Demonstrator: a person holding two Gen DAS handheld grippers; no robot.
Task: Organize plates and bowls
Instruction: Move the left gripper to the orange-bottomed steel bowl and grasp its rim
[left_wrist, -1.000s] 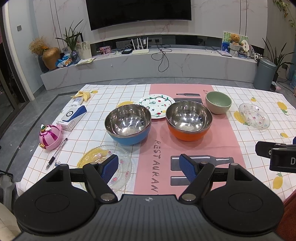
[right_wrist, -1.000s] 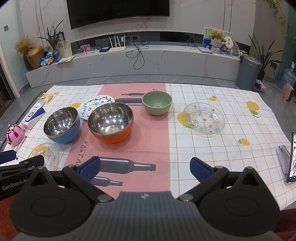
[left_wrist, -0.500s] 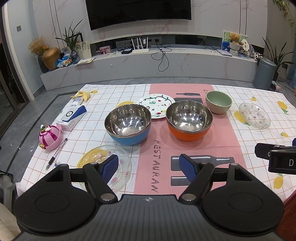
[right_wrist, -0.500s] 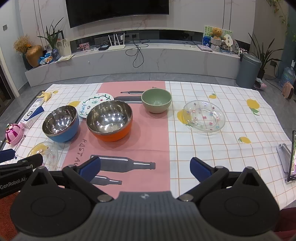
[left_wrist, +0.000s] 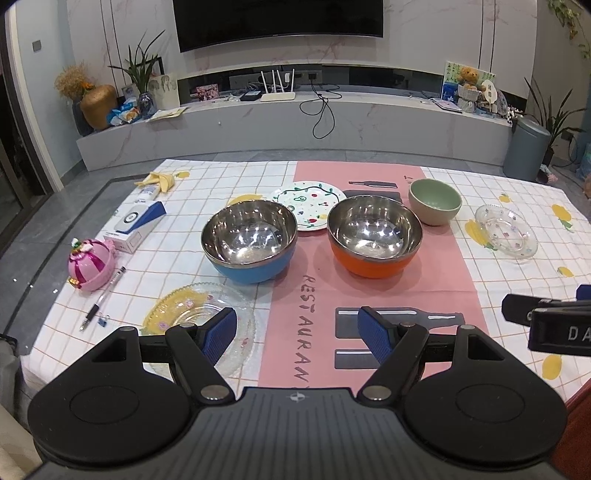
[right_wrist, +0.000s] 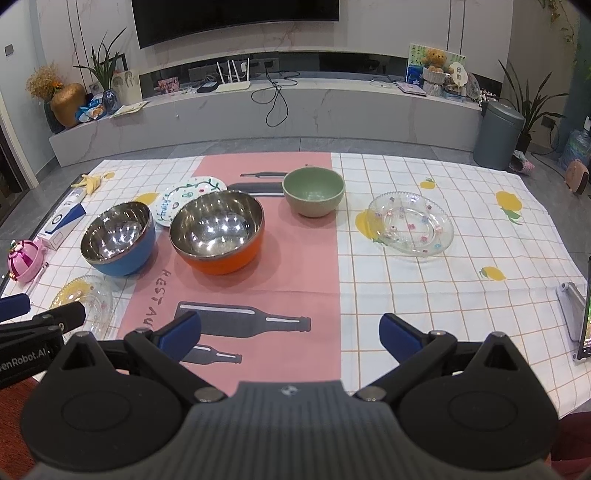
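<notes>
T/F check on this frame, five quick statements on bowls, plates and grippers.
1. Both grippers are open and hold nothing. True: left gripper and right gripper have jaws spread, nothing between them.
2. The green bowl is nested in the orange bowl. False: it stands alone on the cloth, behind the orange one.
3. The blue bowl and orange bowl stand side by side, apart. True.
4. Two glass plates are stacked. False: one glass plate lies near the left gripper, the other far on the right.
5. The painted plate lies behind the two steel bowls. True.
</notes>
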